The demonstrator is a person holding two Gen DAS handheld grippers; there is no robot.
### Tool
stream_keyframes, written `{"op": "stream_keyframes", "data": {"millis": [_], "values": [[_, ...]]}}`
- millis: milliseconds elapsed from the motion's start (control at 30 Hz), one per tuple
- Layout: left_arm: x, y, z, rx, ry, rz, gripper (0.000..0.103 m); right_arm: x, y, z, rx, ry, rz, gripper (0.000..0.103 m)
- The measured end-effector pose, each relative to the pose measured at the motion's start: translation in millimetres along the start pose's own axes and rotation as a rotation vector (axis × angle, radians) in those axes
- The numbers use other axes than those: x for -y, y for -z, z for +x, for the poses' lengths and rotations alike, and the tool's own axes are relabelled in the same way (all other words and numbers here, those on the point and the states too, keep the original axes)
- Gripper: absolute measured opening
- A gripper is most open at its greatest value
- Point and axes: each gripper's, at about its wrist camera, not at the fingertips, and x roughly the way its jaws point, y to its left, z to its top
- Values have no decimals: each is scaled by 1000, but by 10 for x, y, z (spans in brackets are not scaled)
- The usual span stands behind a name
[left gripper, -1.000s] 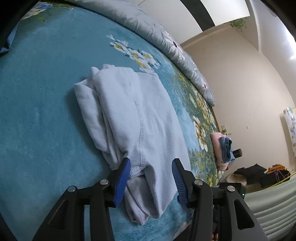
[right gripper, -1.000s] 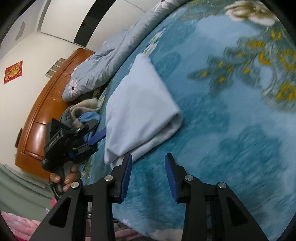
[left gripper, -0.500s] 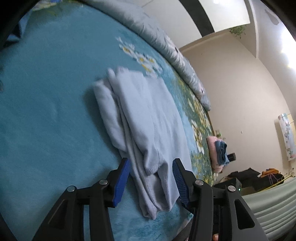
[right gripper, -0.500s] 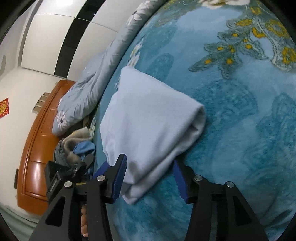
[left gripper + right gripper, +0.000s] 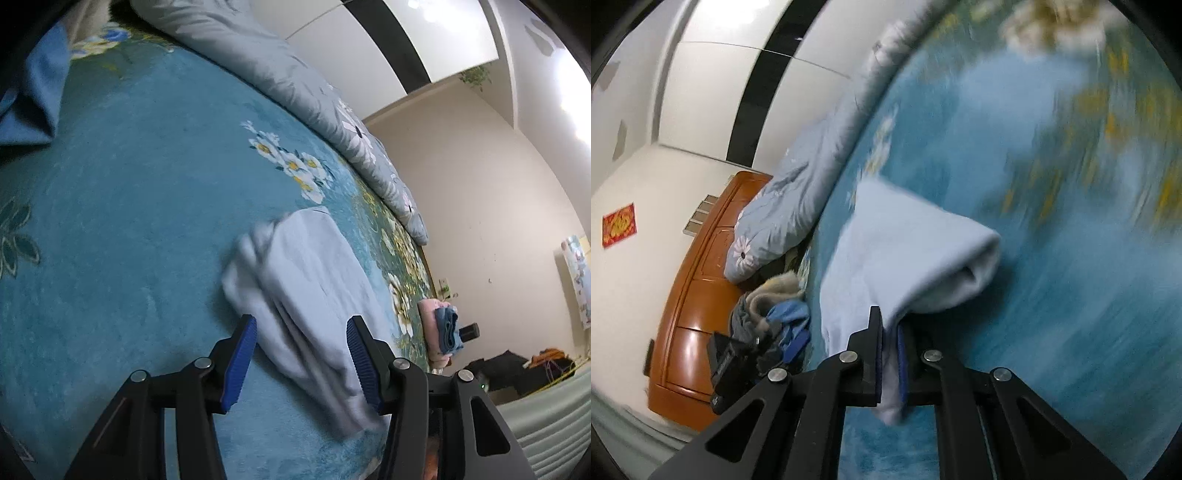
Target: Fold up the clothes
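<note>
The folded garment lies on the bed cover. Its near end sits between the fingers of the left gripper, whose jaws stand apart. In the right wrist view, the right gripper clamps the garment's near edge. A rolled quilt lies along the far edge of the bed. A stack of folded clothes sits at the far right of the bed. A pile of clothes lies left of the garment, before the headboard.

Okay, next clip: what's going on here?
A person with a gripper in each hand is folding a pale blue garment on a teal floral blanket. The right gripper is shut on the garment's near edge. The left gripper is open, its fingers either side of the folded cloth. A pile of other clothes lies by the headboard.
</note>
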Motion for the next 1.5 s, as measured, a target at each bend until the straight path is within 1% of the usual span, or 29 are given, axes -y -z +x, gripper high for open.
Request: {"op": "stream_keyframes", "data": {"millis": [67,133,167,233,300,333,400,467,533,600,633,767,833,867,900,933,967,1000,1033,1133,1200,1233,1267,1300,1367,1400,1433,1500], "values": [[55,-19,60,-13,-4,18,56,112,-300,-167,-4,44,-46,5],[109,-38,119,-25,-9,37,57,236,-443,-199,-52,80,-60,5],[137,-47,149,-32,-11,46,57,275,-454,-188,-76,94,-67,5],[185,-118,253,-36,-26,65,57,320,-408,-178,-88,105,-80,5],[231,-206,370,-37,-45,83,59,359,-372,-191,-75,75,-66,6],[246,-241,436,-46,-60,94,59,385,-359,-220,-61,65,-54,8],[256,-291,579,-80,-93,116,59,434,-325,-279,-36,57,-33,10],[255,-321,726,-123,-98,134,60,480,-267,-332,-18,67,-17,15],[234,-330,844,-159,-85,127,60,539,-183,-364,-9,60,16,39],[212,-326,963,-193,-76,112,62,588,-135,-364,-8,43,45,47],[211,-308,1007,-206,-68,105,62,605,-112,-345,-11,33,61,47],[242,-210,1086,-231,-26,86,63,510,-82,-204,-35,3,68,47],[256,-178,1082,-227,-13,72,62,443,-66,-119,-52,-14,65,47],[262,-160,1073,-224,-9,70,59,413,-49,-62,-62,-21,66,47],[267,-142,1062,-222,-8,67,42,393,-36,-31,-66,-22,64,47],[271,-118,1050,-225,-3,62,32,378,-25,-15,-66,-20,60,45],[277,-89,1038,-228,8,56,22,368,-19,-17,-64,-26,58,40],[290,-53,1010,-225,21,51,18,360,-26,-44,-61,-37,57,21],[309,-18,973,-220,33,50,17,354,-43,-83,-59,-44,54,13],[427,142,782,-227,118,45,16,347,-105,-261,-54,-75,52,10],[565,302,626,-230,162,93,16,322,-139,-430,-36,-108,42,10],[611,370,583,-231,167,120,16,314,-146,-514,-31,-121,30,10],[637,438,567,-243,165,143,16,321,-145,-580,-32,-122,17,10],[639,512,582,-261,149,160,17,358,-125,-597,-43,-102,13,10],[555,617,691,-295,88,155,17,474,-58,-555,-74,-49,28,10],[490,655,748,-310,63,136,17,550,-12,-498,-93,-27,51,10],[418,676,785,-321,58,104,19,609,25,-453,-108,-15,69,10],[314,684,779,-322,82,47,23,676,70,-409,-116,-8,89,10]]}}
